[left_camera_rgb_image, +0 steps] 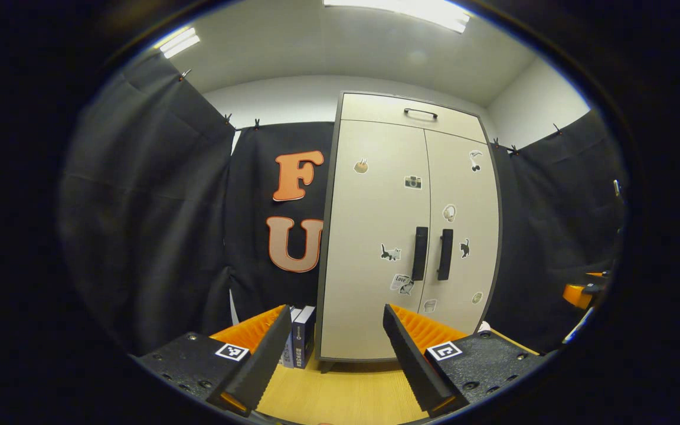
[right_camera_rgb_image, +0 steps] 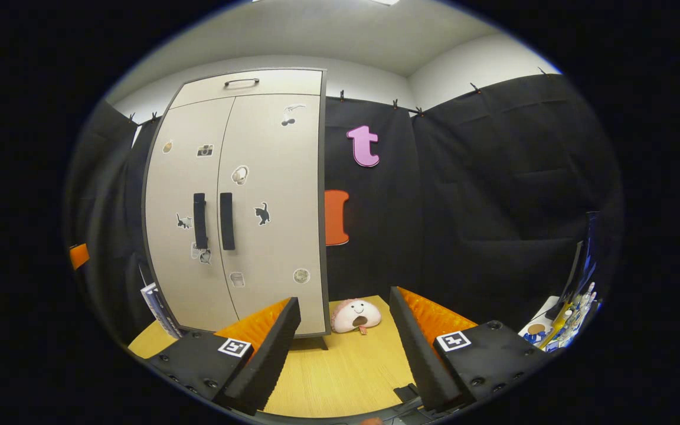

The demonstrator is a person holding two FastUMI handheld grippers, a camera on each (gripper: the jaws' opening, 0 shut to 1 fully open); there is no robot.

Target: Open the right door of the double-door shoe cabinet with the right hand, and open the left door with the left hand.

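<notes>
The beige double-door shoe cabinet (left_camera_rgb_image: 375,236) stands on a wooden table, both doors closed. Its left door handle (left_camera_rgb_image: 419,253) and right door handle (left_camera_rgb_image: 445,254) are dark vertical bars side by side at the centre seam. In the right gripper view the cabinet (right_camera_rgb_image: 257,236) sits to the left, with the left handle (right_camera_rgb_image: 199,220) and right handle (right_camera_rgb_image: 227,221). My left gripper (left_camera_rgb_image: 334,366) is open, well short of the cabinet and below the handles. My right gripper (right_camera_rgb_image: 346,354) is open too, aimed to the right of the cabinet, holding nothing.
Books (left_camera_rgb_image: 300,336) stand against the cabinet's left side. A pink plush toy (right_camera_rgb_image: 355,315) lies on the wooden table (right_camera_rgb_image: 340,372) right of the cabinet. Small items (right_camera_rgb_image: 558,324) sit at the far right. A drawer with a handle (left_camera_rgb_image: 420,112) tops the cabinet.
</notes>
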